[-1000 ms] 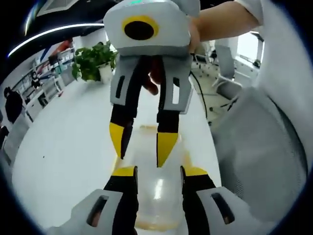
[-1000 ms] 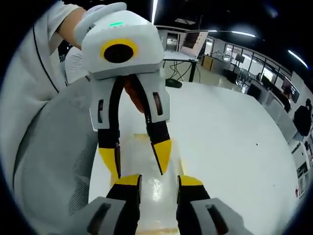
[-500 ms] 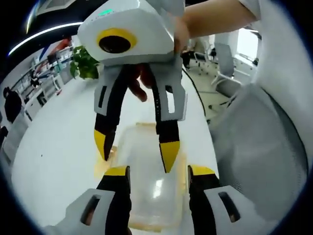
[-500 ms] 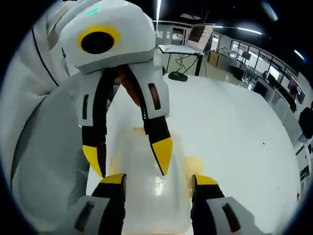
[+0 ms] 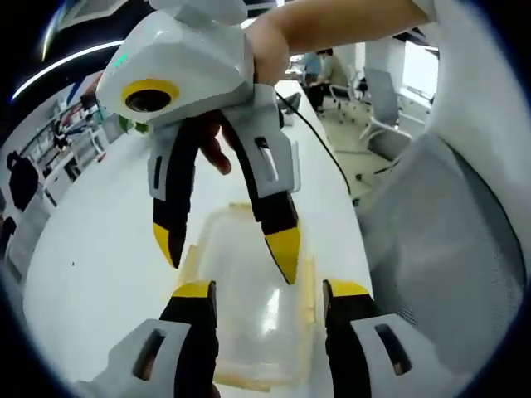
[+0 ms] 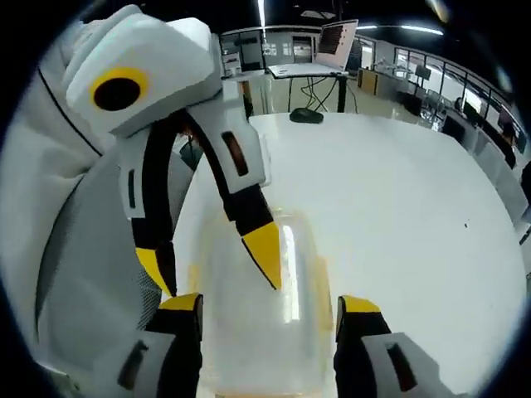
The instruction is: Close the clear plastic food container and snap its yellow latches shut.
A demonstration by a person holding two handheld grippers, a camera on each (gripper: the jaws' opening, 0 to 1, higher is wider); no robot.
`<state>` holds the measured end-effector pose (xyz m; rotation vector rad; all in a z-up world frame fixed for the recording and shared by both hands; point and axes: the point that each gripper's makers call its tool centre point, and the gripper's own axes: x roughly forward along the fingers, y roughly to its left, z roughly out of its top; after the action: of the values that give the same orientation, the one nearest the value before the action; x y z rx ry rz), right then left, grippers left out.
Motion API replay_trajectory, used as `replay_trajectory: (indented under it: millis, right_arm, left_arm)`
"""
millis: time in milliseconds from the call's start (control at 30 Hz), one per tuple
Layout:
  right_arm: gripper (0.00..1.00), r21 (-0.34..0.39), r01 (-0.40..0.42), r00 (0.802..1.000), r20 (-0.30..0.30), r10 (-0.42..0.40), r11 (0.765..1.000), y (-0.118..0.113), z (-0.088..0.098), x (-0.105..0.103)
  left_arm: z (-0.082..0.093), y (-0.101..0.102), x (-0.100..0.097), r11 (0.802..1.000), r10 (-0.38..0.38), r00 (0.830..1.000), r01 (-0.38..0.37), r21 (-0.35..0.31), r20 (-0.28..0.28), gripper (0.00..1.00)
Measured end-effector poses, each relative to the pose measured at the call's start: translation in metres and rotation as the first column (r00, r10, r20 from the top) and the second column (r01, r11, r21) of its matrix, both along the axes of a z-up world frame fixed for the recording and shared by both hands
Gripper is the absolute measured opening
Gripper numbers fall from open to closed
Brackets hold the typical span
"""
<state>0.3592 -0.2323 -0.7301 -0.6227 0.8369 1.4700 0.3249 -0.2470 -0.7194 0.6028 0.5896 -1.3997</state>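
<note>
Here both grippers are facing each other over the clear food container (image 5: 253, 303) at lower centre, left gripper (image 5: 265, 292) and right gripper (image 6: 267, 305) spreading jaws wide, empty, probably lining up on its yellow latches (image 5: 309, 290).

Views face each other – close above the container (image 5: 249, 307).

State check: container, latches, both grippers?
clear plastic food container: on the white table, lid down over it.
yellow latches: along the long sides; snapped or not, cannot tell.
left gripper: open, jaws straddling the container.
right gripper: open, jaws straddling the container.
</note>
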Motion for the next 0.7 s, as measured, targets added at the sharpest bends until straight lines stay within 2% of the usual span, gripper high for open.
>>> replay_trajectory:
  millis: [100, 200, 333, 367, 433, 533, 600, 633, 700]
  right_arm:
    - [0.65, -0.021, -0.022, 1.0, 0.017, 0.023, 1.0, 0.0, -0.002, 0.003]
    - [0.65, -0.035, -0.034, 0.999, 0.005, 0.034, 0.999, -0.001, -0.003, 0.002]
    - [0.65, -0.058, -0.059, 0.998, 0.012, 0.06, 0.997, -0.001, -0.006, 0.0]
    - [0.65, -0.062, -0.061, 0.998, 0.013, 0.062, 0.996, 0.0, -0.007, -0.001]
    - [0.64, -0.059, -0.069, 0.997, 0.019, 0.07, 0.996, 0.001, -0.005, -0.001]
    - [0.6, -0.06, -0.073, 0.996, 0.046, 0.076, 0.996, 0.002, -0.004, 0.001]
    - [0.6, -0.066, -0.073, 0.996, 0.051, 0.076, 0.995, 0.002, -0.003, 0.002]
    - [0.6, -0.079, -0.074, 0.995, 0.062, 0.079, 0.994, 0.001, -0.004, 0.003]
    - [0.59, -0.081, -0.083, 0.993, 0.076, 0.09, 0.993, 0.003, -0.002, 0.003]
  left_arm:
    - [-0.001, -0.002, 0.001, 1.0, 0.001, 1.0, -0.001, 0.002, 0.019, 0.51]
    - [-0.001, -0.003, 0.002, 1.0, 0.0, 0.999, 0.0, 0.003, 0.04, 0.52]
    - [-0.004, -0.006, -0.002, 0.999, -0.039, 0.997, 0.037, 0.02, 0.071, 0.53]
    - [-0.005, -0.006, -0.004, 0.997, -0.067, 0.993, 0.064, 0.035, 0.095, 0.53]
    - [-0.007, -0.007, -0.006, 0.996, -0.078, 0.993, 0.075, 0.038, 0.09, 0.5]
    - [-0.006, -0.008, -0.007, 0.995, -0.097, 0.989, 0.094, 0.038, 0.109, 0.41]
    - [-0.01, -0.006, -0.006, 0.995, -0.093, 0.991, 0.088, 0.055, 0.101, 0.43]
    - [-0.011, -0.005, -0.004, 0.994, -0.101, 0.987, 0.093, 0.064, 0.127, 0.42]
    - [-0.01, -0.006, -0.005, 0.993, -0.103, 0.987, 0.096, 0.063, 0.122, 0.43]
